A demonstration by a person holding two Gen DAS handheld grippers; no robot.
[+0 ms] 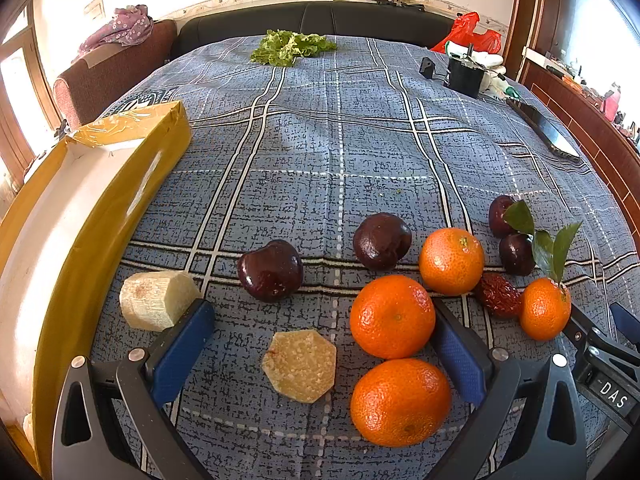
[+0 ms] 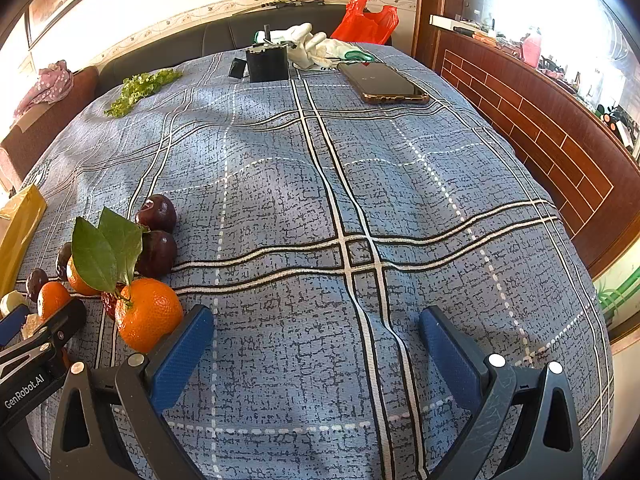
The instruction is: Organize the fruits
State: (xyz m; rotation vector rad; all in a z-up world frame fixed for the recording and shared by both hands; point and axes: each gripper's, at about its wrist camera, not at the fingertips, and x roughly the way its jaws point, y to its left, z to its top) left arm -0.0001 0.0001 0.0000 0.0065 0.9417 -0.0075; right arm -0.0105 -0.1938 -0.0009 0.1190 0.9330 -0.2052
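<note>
In the left wrist view my left gripper [image 1: 320, 340] is open over the blue plaid cloth [image 1: 320, 160]. Between its fingers lie a pale cut piece [image 1: 300, 366] and two oranges [image 1: 392, 316] [image 1: 400, 402]. Another pale chunk [image 1: 158, 300] touches the left finger. Dark plums [image 1: 270, 270] [image 1: 382, 240] lie just ahead, with a third orange [image 1: 451, 261], a red date [image 1: 498, 294], a leafy orange [image 1: 545, 308] and two more plums [image 1: 516, 254]. My right gripper [image 2: 316, 340] is open and empty over bare cloth, with the leafy orange [image 2: 149, 314] by its left finger.
An open yellow cardboard box [image 1: 80, 208] stands along the left. At the far end lie lettuce [image 1: 292, 48], a black box [image 2: 267, 63], white gloves [image 2: 316, 46], a red bag [image 2: 366, 18] and a phone [image 2: 384, 82]. A wooden wall panel [image 2: 540, 140] runs along the right.
</note>
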